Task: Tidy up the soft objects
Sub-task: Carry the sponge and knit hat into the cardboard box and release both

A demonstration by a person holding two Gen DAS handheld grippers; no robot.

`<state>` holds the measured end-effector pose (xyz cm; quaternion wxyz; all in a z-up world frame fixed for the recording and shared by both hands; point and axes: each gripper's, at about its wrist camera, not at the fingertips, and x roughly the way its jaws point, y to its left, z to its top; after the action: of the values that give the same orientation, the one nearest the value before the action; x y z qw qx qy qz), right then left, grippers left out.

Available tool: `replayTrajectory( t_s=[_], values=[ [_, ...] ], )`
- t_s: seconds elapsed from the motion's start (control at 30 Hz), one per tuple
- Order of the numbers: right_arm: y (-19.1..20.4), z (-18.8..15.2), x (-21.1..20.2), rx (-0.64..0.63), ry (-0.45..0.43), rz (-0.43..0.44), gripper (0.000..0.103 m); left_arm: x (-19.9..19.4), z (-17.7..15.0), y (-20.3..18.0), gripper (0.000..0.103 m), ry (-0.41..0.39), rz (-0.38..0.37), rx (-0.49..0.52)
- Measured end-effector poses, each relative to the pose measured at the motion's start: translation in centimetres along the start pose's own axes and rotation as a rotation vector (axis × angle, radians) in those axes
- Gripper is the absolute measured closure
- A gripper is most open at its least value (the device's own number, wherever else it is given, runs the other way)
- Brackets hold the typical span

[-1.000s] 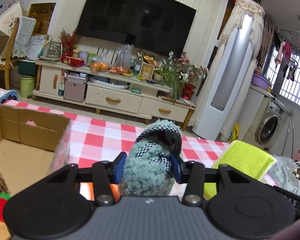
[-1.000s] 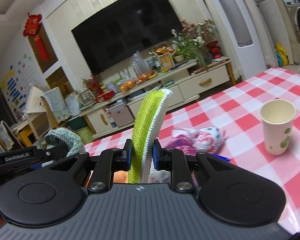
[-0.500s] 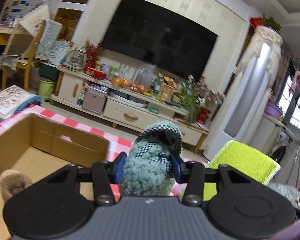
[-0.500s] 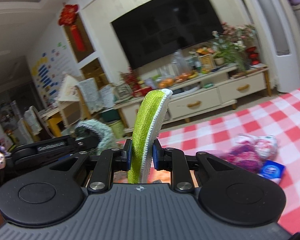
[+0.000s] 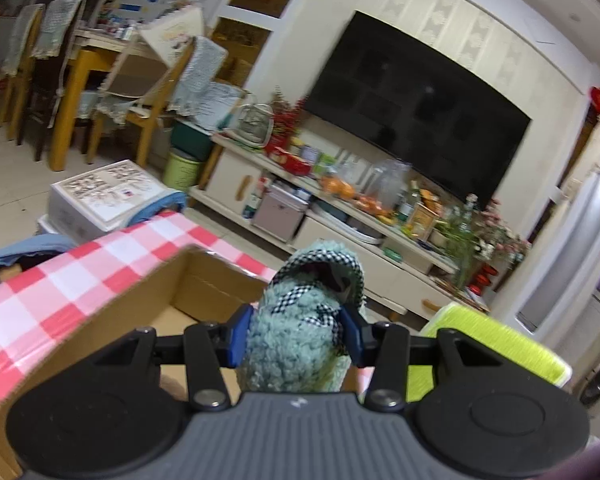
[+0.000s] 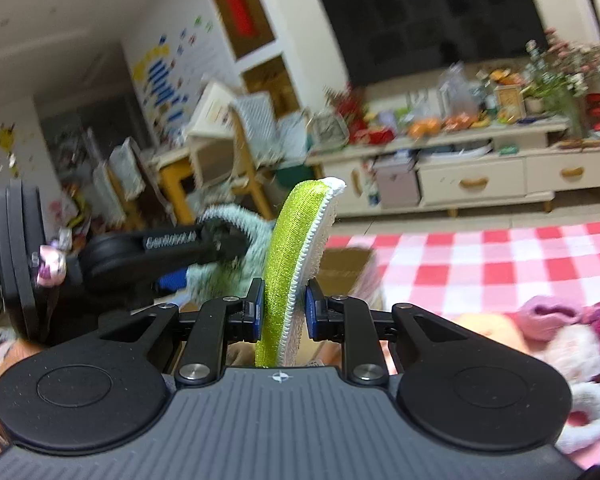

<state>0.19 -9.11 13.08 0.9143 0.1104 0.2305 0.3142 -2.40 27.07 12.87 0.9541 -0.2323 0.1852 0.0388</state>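
Observation:
My left gripper is shut on a fluffy teal slipper with checked trim, held above the open cardboard box. My right gripper is shut on a lime-green cleaning pad with a white edge, held upright. The pad also shows in the left wrist view, to the right of the slipper. The left gripper with the slipper shows in the right wrist view, close to the left of the pad. The box sits just behind the pad.
The table wears a red and white checked cloth. Pink, purple and white soft items lie on it at the right. A TV stand and chairs stand beyond the table.
Both grippers have swung left with their loads. The box is now directly under the left gripper, and the paper cup has left the right wrist view.

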Motion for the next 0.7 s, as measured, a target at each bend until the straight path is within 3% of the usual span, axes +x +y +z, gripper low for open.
replayTrajectory(
  t_s=[0.33, 0.43, 0.47, 0.5, 0.57, 0.7],
  values=[
    [2.4, -0.9, 2.9, -0.085, 0.148, -0.020, 0.077, 1.1, 0.2, 1.5, 0.057, 0.042, 0.053, -0.018],
    [2.9, -1.3, 3.9, -0.083, 0.181, -0.024, 0.071, 1.3, 0.1, 1.7, 0.057, 0.055, 0.057, -0.012],
    [3.0, -1.5, 3.9, -0.078, 0.182, -0.030, 0.062, 1.3, 0.1, 1.7, 0.051, 0.053, 0.059, -0.012],
    [3.1, -1.6, 3.8, -0.067, 0.181, -0.033, 0.036, 1.3, 0.2, 1.7, 0.040, 0.051, 0.065, -0.010],
    [2.9, -1.5, 2.8, -0.043, 0.153, -0.031, 0.013, 1.2, 0.2, 1.7, 0.029, 0.046, 0.077, -0.006],
    [2.6, -1.4, 1.1, -0.006, 0.110, -0.039, 0.002, 1.2, 0.1, 1.5, 0.017, 0.049, 0.083, 0.005]
  ],
)
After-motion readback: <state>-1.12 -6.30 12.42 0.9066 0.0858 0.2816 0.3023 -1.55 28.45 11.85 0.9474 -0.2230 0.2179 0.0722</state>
